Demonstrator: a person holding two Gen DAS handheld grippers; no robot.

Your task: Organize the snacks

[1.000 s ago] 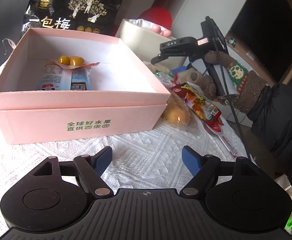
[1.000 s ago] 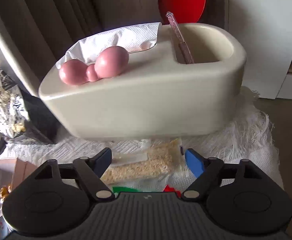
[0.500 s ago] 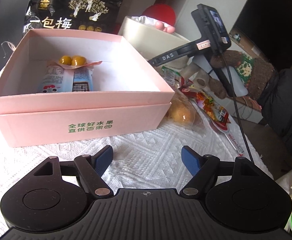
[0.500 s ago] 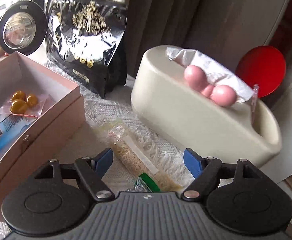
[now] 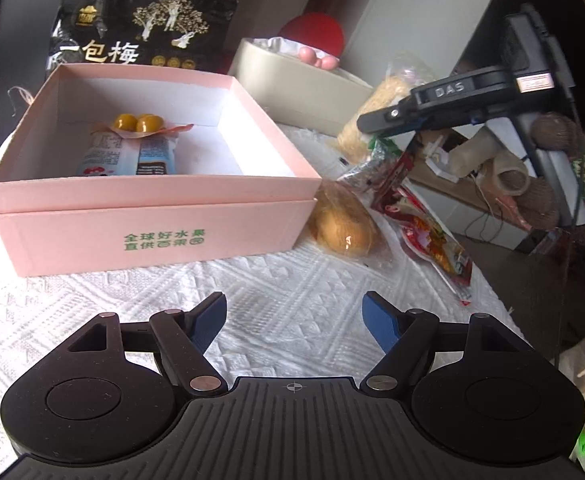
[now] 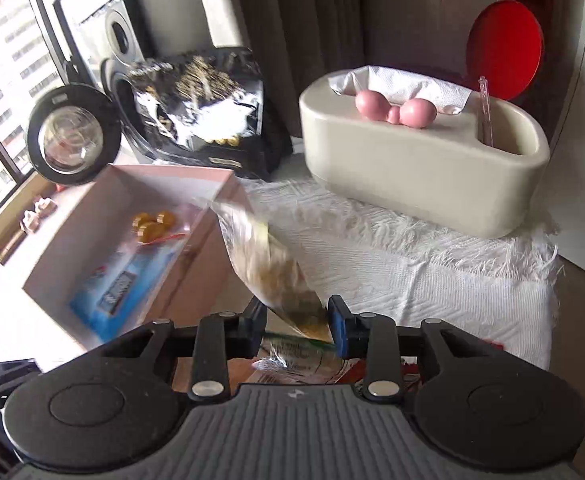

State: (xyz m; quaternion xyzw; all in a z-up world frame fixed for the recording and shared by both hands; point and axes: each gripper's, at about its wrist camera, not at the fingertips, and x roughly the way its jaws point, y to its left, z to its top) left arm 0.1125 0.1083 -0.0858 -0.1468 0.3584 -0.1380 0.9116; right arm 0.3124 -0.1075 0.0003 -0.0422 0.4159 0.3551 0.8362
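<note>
Right gripper has the clear cellophane packet of pale crumbly snack pinched between closed jaws, which have just snapped shut on it. The packet hangs off the table, its top end tilted toward the near wall of the open pink cardboard box. Left gripper hovers low over the white knitted tablecloth at the table's near edge, jaws wide apart, nothing between them.

The step in hand looks like carrying this packet into the box. To do it well: lift enough that the dangling end clears the box wall, bring it over the bare floor beside the blue-and-white wrapped packets and the clear packet of yellow balls, lower, then release. The cellophane is floppy and slippery, so a steady carry matters.

Still on the cloth by the box's right side: a wrapped golden bun and a red printed snack pouch. At the table's far edge stand a black plum bag with gold trees and a cream oval tissue holder in front of a red disc. Window with daylight at left.
</note>
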